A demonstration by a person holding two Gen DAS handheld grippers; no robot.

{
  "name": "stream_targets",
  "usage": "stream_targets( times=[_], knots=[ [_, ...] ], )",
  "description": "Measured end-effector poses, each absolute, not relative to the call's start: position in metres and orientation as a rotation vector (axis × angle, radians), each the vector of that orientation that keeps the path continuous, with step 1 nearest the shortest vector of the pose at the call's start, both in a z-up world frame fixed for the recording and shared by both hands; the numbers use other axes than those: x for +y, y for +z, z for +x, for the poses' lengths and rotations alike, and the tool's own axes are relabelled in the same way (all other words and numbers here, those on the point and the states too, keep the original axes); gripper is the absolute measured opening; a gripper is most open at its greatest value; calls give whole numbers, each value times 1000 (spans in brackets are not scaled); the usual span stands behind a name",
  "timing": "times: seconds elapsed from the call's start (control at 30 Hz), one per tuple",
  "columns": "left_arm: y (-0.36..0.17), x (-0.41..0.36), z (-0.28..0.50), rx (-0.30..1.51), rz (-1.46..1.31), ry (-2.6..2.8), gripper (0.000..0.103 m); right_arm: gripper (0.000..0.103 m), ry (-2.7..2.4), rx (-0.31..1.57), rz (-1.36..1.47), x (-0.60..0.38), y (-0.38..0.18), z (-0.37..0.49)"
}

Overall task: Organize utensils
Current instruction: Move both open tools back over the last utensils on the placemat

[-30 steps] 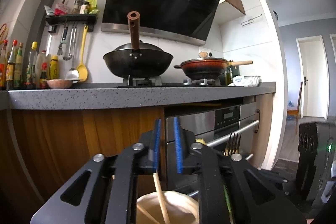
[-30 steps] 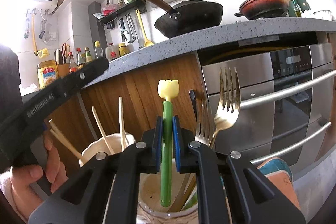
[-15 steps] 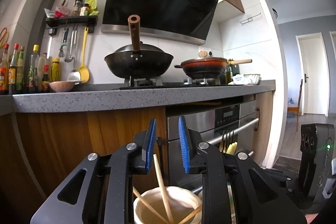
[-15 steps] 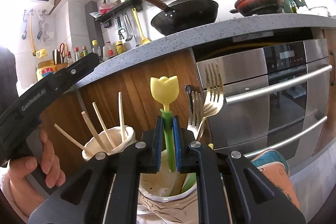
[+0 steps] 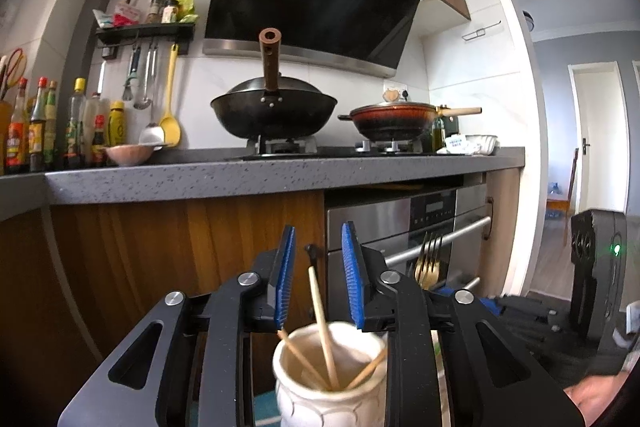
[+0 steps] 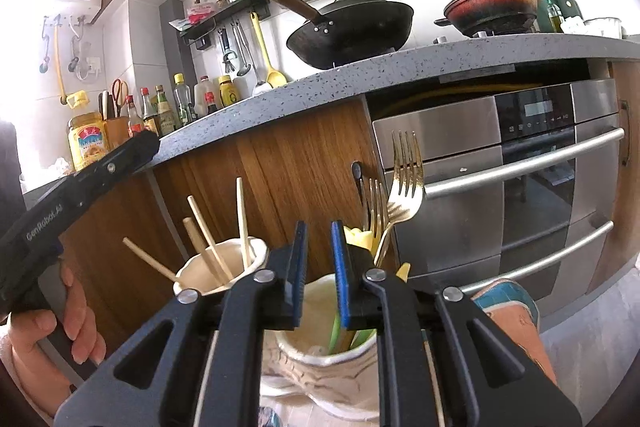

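Claws: both have just been opening, and both now stand spread, pinching nothing.
Left claw [image 5: 316, 271]: its blue pads stand apart on either side of a chopstick [image 5: 322, 323], which passes between them untouched; the claw points level at the cabinet front.
Chopsticks: four wooden sticks stand loose in the cream cup [image 5: 326, 379], right under the left claw, leaning toward 10, 12 and 2 o'clock.
Right claw [image 6: 318, 267]: pads parted above the rim of the second cup [image 6: 320, 359], with nothing between them.
Second cup: holds a green-stemmed utensil with a yellow top [image 6: 360, 237] at 1 o'clock of the right claw, and gold forks [image 6: 406, 183] rising further at 1 o'clock.
Hand [image 6: 52, 339]: at 8 o'clock in the right view, gripping the left claw's handle.
Counter [image 5: 260, 175]: grey speckled, at 12 o'clock, carrying a black wok [image 5: 274, 111], a red pot [image 5: 394, 117] and sauce bottles [image 5: 48, 131].
Oven [image 6: 520, 187]: steel, at 3 o'clock below the counter.
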State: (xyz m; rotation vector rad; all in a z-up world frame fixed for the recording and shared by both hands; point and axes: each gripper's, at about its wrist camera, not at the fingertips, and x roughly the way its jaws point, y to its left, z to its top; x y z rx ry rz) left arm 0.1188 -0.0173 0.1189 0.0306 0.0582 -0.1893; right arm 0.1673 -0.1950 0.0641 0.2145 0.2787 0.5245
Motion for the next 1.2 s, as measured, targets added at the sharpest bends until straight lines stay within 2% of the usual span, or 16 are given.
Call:
stream_targets(
  times=[0.1, 0.17, 0.23, 0.33, 0.37, 0.53, 0.63, 0.93, 1.2],
  knots=[
    [118, -11, 109, 91, 18, -179, 34, 35, 521, 284, 206, -198, 69, 154],
    [115, -6, 102, 124, 3, -169, 46, 43, 506, 292, 196, -201, 71, 144],
    [110, -2, 93, 154, -5, -151, 59, 63, 503, 304, 199, -204, 71, 135],
    [103, 2, 80, 182, -12, -148, 72, 81, 501, 336, 209, -210, 69, 124],
    [98, 4, 74, 201, -13, -139, 76, 82, 504, 343, 211, -211, 68, 120],
    [75, 11, 59, 298, -33, -130, 86, 97, 499, 397, 176, -211, 55, 101],
    [58, 17, 55, 347, -64, -122, 90, 98, 481, 420, 157, -210, 44, 92],
    [-2, 26, 50, 498, -68, -38, 94, 98, 423, 545, 118, -202, -2, 97],
    [-17, 30, 51, 587, -77, -34, 96, 98, 441, 634, 44, -187, -19, 98]
  ],
)
